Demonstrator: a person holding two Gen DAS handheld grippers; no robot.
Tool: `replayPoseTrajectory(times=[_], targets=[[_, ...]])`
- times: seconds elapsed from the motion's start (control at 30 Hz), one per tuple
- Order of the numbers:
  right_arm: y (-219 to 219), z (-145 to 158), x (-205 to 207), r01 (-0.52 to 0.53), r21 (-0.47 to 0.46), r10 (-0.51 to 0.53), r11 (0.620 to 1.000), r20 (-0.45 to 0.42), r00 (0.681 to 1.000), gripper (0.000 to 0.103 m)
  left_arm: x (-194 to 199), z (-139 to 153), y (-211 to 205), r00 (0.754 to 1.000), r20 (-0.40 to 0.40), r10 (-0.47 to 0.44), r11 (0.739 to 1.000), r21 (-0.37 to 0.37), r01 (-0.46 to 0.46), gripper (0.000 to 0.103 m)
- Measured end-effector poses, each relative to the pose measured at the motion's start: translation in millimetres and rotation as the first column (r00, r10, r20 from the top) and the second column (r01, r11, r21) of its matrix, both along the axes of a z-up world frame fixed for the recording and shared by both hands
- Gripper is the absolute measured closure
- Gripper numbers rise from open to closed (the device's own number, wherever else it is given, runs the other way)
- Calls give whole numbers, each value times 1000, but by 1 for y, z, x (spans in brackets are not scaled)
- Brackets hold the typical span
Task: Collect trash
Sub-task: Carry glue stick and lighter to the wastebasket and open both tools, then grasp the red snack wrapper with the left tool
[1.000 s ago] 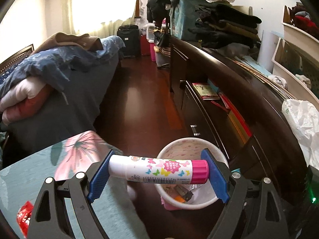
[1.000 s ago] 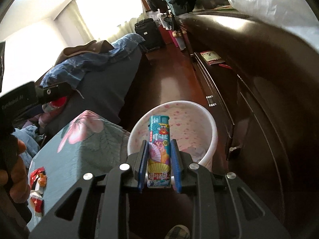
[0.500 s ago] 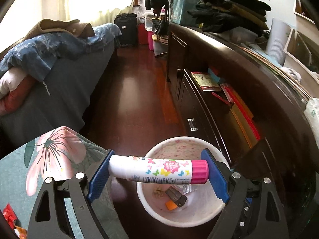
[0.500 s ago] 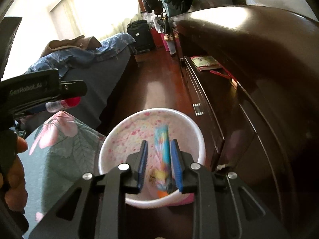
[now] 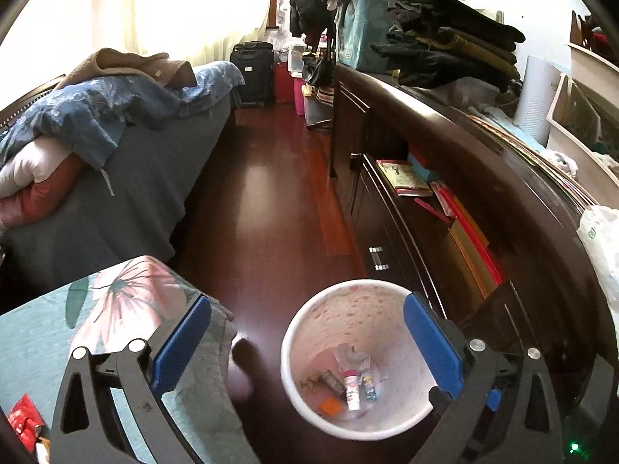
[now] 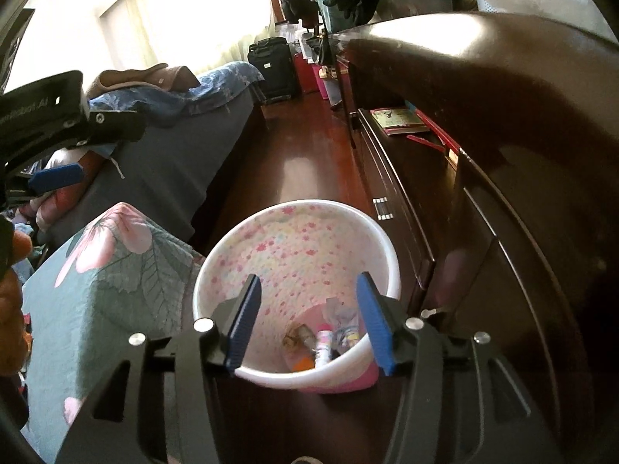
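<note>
Since a second ago both tools have let go: the glue stick [image 5: 352,386] that we held across the left gripper [image 5: 307,334] and the lighter [image 5: 369,386] that was pinched in the right gripper [image 6: 307,319] now lie at the bottom of the trash bin [image 5: 294,332], low and right of centre in the left wrist view. The glue stick is white with a pink cap and a butterfly print; the lighter, just beside it, is teal with a bright picture on it. The left gripper's blue pads [image 5: 181,344] are spread wide and opening, with nothing between them; one hangs over the flowered cloth [image 5: 116,309] at lower left, the other over the bin's right rim. The right gripper's jaws are partly apart and opening, empty, framing the bin's mouth at lower centre of its own view. In the white bin, speckled pink inside, we also see a crumpled wrapper [image 5: 350,355], a dark packet [image 5: 332,381] and an orange scrap [image 5: 329,405]. Red wrappers [image 5: 23,421] lie on the cloth at the lower left edge. Farther up the frame the dark wooden floor [image 5: 263,193] runs between a bed [image 5: 127,178] on the left and a dark cabinet [image 5: 464,178] on the right.
</note>
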State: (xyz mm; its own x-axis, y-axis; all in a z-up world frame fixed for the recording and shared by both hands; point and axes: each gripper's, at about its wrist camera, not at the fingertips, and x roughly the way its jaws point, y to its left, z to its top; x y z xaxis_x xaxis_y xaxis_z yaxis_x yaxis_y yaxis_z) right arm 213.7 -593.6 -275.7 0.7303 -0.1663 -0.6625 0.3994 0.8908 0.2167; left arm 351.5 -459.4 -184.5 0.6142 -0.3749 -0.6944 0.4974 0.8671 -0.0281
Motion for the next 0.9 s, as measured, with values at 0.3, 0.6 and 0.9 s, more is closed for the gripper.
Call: replayPoseTrajectory(times=[0.3,0.6,0.9], targets=[[61,32,-27,-94,-44,94,995,9,995,30,-29,12,88,995,24,93,995,44,-94,4],[167,62,-36,-333,-85,335,939,12,942,29,-30,1,234,951,-43,306,950,73,-302,4],[224,80,-35,-427,-141,431,893,-1,902,28,-8,-30,338,913,-170,370,928,100,-358,4]])
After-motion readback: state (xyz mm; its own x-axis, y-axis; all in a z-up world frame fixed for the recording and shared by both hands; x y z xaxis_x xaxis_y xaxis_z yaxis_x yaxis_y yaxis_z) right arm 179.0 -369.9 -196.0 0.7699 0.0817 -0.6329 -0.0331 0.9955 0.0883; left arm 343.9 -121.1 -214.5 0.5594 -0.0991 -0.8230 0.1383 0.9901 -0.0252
